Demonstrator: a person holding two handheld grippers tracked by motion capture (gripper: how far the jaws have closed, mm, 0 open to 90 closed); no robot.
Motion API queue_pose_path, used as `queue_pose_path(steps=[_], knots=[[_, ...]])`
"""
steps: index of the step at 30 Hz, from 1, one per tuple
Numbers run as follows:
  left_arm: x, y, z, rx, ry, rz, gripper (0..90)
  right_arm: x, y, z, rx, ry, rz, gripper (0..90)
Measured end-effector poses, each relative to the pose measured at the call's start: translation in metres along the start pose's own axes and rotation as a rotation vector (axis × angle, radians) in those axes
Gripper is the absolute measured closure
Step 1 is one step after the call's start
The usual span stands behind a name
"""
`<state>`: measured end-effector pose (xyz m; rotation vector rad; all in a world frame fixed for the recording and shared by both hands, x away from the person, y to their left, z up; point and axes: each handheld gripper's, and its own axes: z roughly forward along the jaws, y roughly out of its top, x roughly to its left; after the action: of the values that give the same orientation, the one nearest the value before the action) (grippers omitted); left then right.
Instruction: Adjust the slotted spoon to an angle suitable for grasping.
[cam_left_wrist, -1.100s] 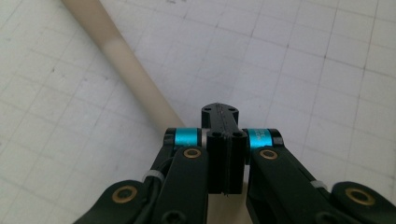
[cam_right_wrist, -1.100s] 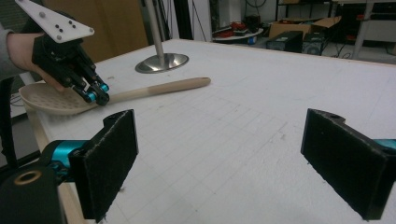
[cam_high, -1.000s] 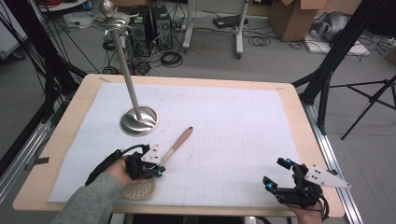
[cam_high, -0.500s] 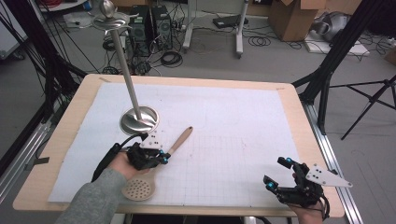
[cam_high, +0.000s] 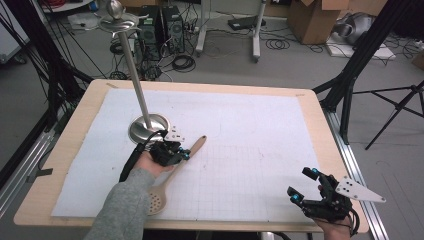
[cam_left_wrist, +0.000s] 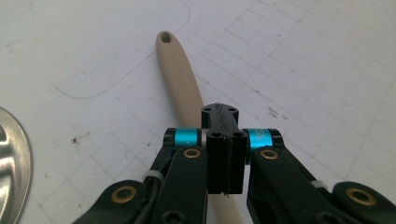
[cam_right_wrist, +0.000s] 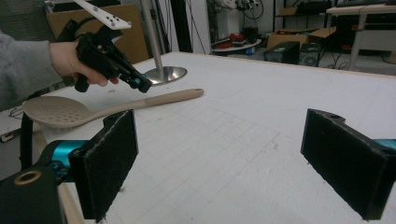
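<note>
Already the slotted spoon is clamped mid-handle by the left claw beside the metal stand, lifting undone, right claw held apart.

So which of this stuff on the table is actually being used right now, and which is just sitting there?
In use:
- beige slotted spoon, lying on the white mat
- left gripper, fingers shut, just over the spoon's handle

Just lying about:
- steel stand with its upright pole
- right gripper, fingers open, holding nothing
- white grid mat
</note>
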<state>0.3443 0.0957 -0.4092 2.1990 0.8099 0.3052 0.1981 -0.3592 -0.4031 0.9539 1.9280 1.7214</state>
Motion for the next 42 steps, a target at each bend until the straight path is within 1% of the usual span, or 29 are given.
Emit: queue_pose_path(steps=[2, 7, 9, 10, 13, 16, 17, 19, 22, 23, 26, 27, 28, 31, 32, 33, 35, 42], knots=[[0.001, 0.000, 0.004, 0.009, 0.006, -0.007, 89.6, 0.000, 0.001, -0.001, -0.007, -0.002, 0.002, 10.0], [0.005, -0.001, 0.010, 0.033, 0.038, -0.026, 89.6, -0.001, 0.001, -0.002, -0.011, 0.000, 0.006, 9.9], [0.007, -0.002, 0.011, 0.039, 0.044, -0.028, 89.6, -0.001, 0.001, -0.003, -0.014, 0.001, 0.004, 9.9], [0.008, -0.002, 0.011, 0.037, 0.046, -0.038, 89.6, -0.001, 0.001, -0.003, -0.013, 0.001, 0.007, 10.0], [0.011, -0.003, 0.012, 0.046, 0.059, -0.046, 89.6, -0.001, 0.001, -0.003, -0.018, -0.001, 0.008, 10.0], [0.013, -0.004, 0.014, 0.060, 0.062, -0.046, 89.5, -0.001, 0.000, -0.002, -0.015, 0.001, 0.010, 10.0], [0.013, -0.004, 0.016, 0.064, 0.055, -0.044, 89.5, -0.001, 0.000, -0.002, -0.015, 0.002, 0.010, 9.9], [0.011, -0.004, 0.019, 0.067, 0.055, -0.037, 89.6, -0.001, 0.000, -0.002, -0.015, 0.002, 0.009, 9.9], [0.010, -0.004, 0.021, 0.065, 0.037, -0.022, 89.6, -0.002, 0.001, -0.003, -0.015, 0.000, 0.010, 10.0], [0.009, -0.004, 0.022, 0.062, 0.029, -0.023, 89.6, -0.002, 0.000, -0.003, -0.015, 0.000, 0.010, 10.0], [0.006, -0.003, 0.023, 0.067, 0.003, -0.003, 89.6, -0.002, 0.000, -0.004, -0.014, -0.002, 0.014, 9.9], [0.005, -0.003, 0.024, 0.068, -0.005, 0.009, 89.6, -0.002, 0.000, -0.004, -0.011, -0.002, 0.018, 9.9], [0.004, -0.002, 0.025, 0.068, -0.010, 0.017, 89.6, -0.002, 0.000, -0.003, -0.016, -0.001, 0.010, 9.9], [0.001, 0.000, 0.026, 0.073, -0.037, 0.052, 89.6, -0.002, 0.000, -0.002, -0.014, 0.002, 0.006, 9.9], [0.000, 0.000, 0.027, 0.067, -0.043, 0.052, 89.6, -0.002, 0.000, -0.002, -0.011, 0.002, 0.011, 10.0], [-0.001, 0.001, 0.027, 0.073, -0.053, 0.073, 89.6, -0.002, 0.000, -0.002, -0.010, 0.001, 0.009, 10.0], [-0.002, 0.002, 0.028, 0.075, -0.067, 0.097, 89.6, -0.003, 0.000, -0.002, -0.008, 0.000, 0.008, 10.0], [-0.005, 0.002, 0.030, 0.061, -0.120, 0.148, 89.6, -0.002, 0.000, -0.002, -0.007, -0.001, 0.007, 10.0]])
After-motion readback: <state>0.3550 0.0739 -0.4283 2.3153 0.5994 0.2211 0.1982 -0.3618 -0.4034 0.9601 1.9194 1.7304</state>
